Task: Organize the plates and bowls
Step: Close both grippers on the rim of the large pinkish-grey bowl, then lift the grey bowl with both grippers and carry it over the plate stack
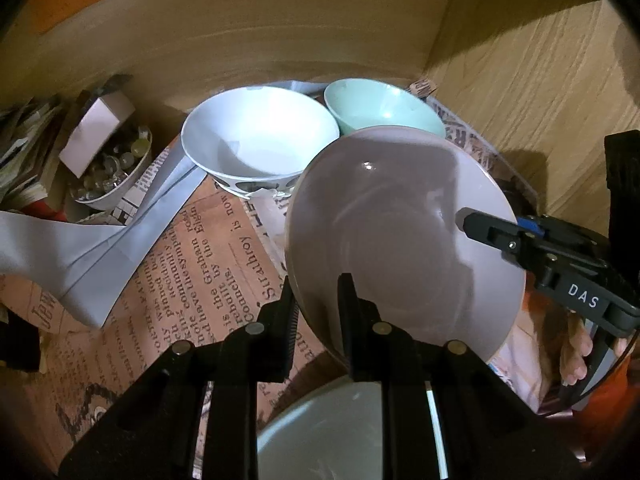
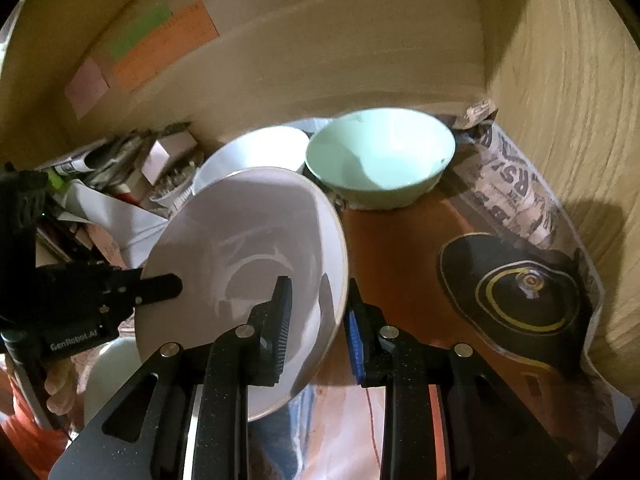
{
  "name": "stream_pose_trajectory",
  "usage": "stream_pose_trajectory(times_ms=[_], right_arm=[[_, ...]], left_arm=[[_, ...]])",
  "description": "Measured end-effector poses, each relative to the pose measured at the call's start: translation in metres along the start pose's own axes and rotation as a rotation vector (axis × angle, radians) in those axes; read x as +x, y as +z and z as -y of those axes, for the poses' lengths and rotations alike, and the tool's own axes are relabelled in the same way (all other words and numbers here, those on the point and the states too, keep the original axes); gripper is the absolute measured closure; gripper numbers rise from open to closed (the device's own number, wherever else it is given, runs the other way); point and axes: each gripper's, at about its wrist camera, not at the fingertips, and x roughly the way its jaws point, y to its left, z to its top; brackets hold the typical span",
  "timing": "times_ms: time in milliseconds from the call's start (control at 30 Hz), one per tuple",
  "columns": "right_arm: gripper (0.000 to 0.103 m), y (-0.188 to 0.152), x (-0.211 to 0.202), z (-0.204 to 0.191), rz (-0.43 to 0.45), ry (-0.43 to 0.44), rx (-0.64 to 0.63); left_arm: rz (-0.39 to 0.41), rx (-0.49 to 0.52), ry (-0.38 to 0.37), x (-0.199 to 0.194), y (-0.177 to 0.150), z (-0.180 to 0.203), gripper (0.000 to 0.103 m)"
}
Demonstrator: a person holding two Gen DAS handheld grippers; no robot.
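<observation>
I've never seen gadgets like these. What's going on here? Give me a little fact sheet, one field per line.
Setting: wooden cabinet shelf lined with printed newspaper
Held item: pale lilac round plate, tilted, raised off the shelf
Left gripper: fingers straddle the plate's lower rim
Right gripper: fingers straddle the opposite rim
Behind the plate: white ceramic bowl and mint green bowl, side by side
Below: another pale dish, partly hidden
Right side: black mat with gold rings
</observation>
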Motion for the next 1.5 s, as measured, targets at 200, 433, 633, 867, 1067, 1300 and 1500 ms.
stream_pose_trajectory(times_ms=[200, 433, 633, 867, 1067, 1300, 1500], right_arm=[[0.08, -0.003, -0.014, -0.013, 0.031, 0.013, -0.014], [0.08, -0.008, -0.028, -0.032, 0.06, 0.037, -0.044], [0.08, -0.015, -0.036, -0.05, 0.076, 0.061, -0.073], [0.08, -0.024, -0.042, -0.075, 0.086, 0.096, -0.114], [0.08, -0.033, -0.044, -0.098, 0.082, 0.132, -0.149], [0.08, -0.045, -0.041, -0.128, 0.069, 0.175, -0.19], [0.08, -0.053, -0.033, -0.154, 0.05, 0.21, -0.217]], left_arm=[[0.049, -0.012, -0.003, -0.022, -0.008, 0.001, 0.084], [0.113, -0.024, 0.016, -0.049, -0.023, -0.001, 0.085], [0.161, -0.037, 0.041, -0.075, -0.042, -0.004, 0.084], [0.2, -0.07, 0.055, -0.103, -0.064, -0.014, 0.084], [0.237, -0.103, 0.079, -0.125, -0.087, -0.025, 0.085], [0.271, -0.149, 0.109, -0.148, -0.117, -0.043, 0.084], [0.293, -0.198, 0.132, -0.164, -0.142, -0.062, 0.084]])
